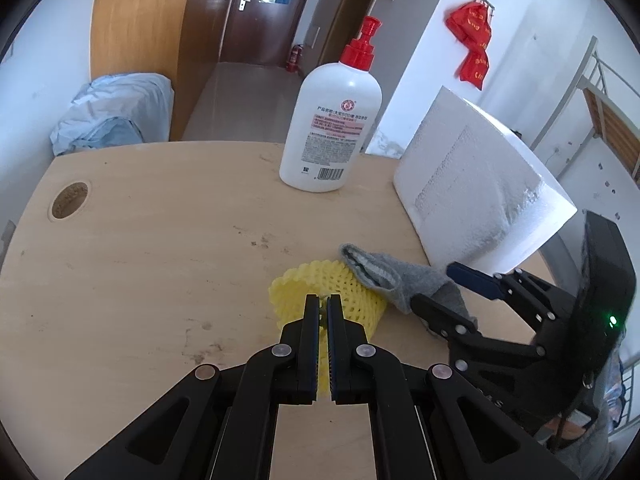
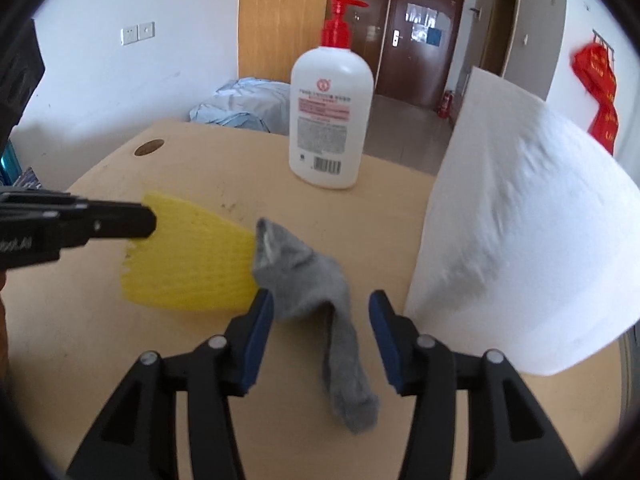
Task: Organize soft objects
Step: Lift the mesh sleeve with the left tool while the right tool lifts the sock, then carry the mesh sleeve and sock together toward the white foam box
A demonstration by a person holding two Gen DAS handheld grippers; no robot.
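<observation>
While left tongs (image 1: 324,304) pinch yellow net (image 1: 320,288), right tongs (image 2: 322,308) gape around grey sock (image 2: 316,292).

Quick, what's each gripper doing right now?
Left gripper: shut on the yellow foam net.
Right gripper: open, gray sock between its fingers, not gripped.

White walls (image 2: 100,80) are standing ahead of the gripper, daylight falling on them. A brown door (image 1: 260,12) is closing off a tiled hallway (image 1: 248,96) straight ahead. A wood panel (image 1: 136,40) is rising ahead-left, red bags (image 1: 472,40) hanging ahead-right.
</observation>
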